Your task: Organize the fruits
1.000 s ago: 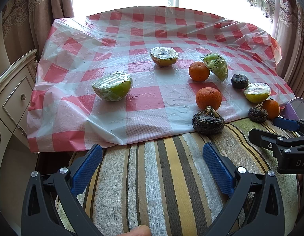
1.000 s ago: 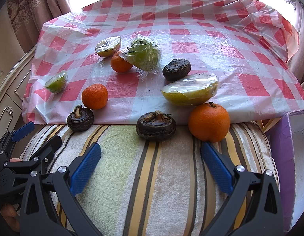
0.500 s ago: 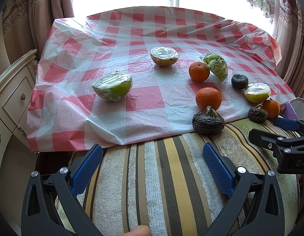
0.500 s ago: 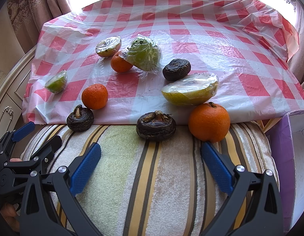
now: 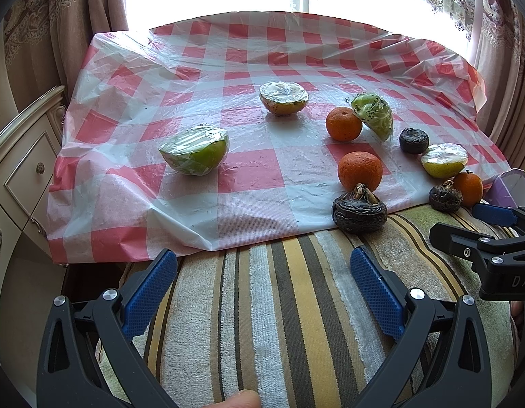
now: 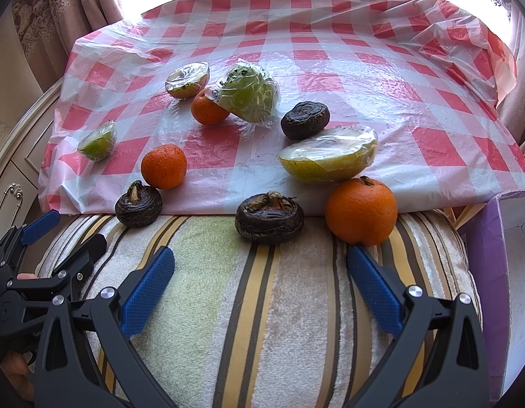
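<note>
Fruit lies scattered on a red-checked plastic cloth (image 5: 249, 176). Three oranges (image 5: 360, 171) (image 5: 343, 124) (image 6: 361, 210), three dark water chestnuts (image 5: 359, 209) (image 6: 270, 217) (image 6: 305, 119), and several halved fruits in cling film (image 5: 194, 151) (image 5: 284, 98) (image 6: 328, 159) (image 6: 249, 95) are in view. My left gripper (image 5: 262, 282) is open and empty over the striped towel (image 5: 279, 306). My right gripper (image 6: 260, 278) is open and empty; the nearest orange sits just beyond its right finger.
A purple box (image 6: 500, 272) stands at the right edge. A cream drawer cabinet (image 5: 17, 170) is on the left. Curtains (image 5: 58, 17) and a bright window lie behind the table. Each gripper shows at the side of the other's view (image 5: 490, 238) (image 6: 31, 272).
</note>
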A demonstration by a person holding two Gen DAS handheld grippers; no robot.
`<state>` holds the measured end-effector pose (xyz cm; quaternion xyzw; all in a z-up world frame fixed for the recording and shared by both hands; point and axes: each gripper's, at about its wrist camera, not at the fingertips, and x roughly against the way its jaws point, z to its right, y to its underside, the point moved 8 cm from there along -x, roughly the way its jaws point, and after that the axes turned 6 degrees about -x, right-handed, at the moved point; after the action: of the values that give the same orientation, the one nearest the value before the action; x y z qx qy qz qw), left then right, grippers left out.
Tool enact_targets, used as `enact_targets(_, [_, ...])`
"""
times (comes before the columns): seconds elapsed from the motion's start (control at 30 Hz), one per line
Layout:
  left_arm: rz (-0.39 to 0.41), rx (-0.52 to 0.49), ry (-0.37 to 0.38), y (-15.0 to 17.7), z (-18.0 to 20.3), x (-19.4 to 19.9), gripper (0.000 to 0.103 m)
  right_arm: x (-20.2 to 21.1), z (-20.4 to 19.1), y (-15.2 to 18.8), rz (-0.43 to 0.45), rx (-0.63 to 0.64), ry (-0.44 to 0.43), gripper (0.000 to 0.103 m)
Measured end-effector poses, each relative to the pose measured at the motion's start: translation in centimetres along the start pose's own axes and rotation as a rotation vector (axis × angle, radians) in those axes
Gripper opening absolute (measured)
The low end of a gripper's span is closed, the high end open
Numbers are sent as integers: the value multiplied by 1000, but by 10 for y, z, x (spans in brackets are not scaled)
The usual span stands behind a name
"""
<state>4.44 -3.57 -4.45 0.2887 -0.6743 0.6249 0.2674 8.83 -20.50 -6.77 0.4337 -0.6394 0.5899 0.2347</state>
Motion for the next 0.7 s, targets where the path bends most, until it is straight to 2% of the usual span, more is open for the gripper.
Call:
enact_targets(0.1, [19,33,38,-12,-8,6,99,0,-2,-2,-50,30,-33,102])
enact_targets(0.23, [72,33,-41,-40,-28,7,99,5,0,-6,-64,23,-49,102])
enact_targets(0.33, [61,40,-33,-52,-34,-3,99,11,10,-15,-23,2,-3,102])
enact_targets(0.47, [17,84,-25,-65,-46,-24,99,15,37,-35,55,-42,77,102])
enact_targets(0.5, [3,93,-19,-70,-49,-31,99,12,42,-38,47,-49,87,102])
enact_targets(0.57, [-52,97,-54,-73,-57,-49,97,4,49,-43,26,-60,88,102])
enact_targets(0.63, [-94,101,-68,-74,-63,-65,97,3,51,-48,42,-43,92,102])
enact_targets(0.7, [-133,107,-64,-72,-66,-77,86,0,52,-50,42,-34,98,102])
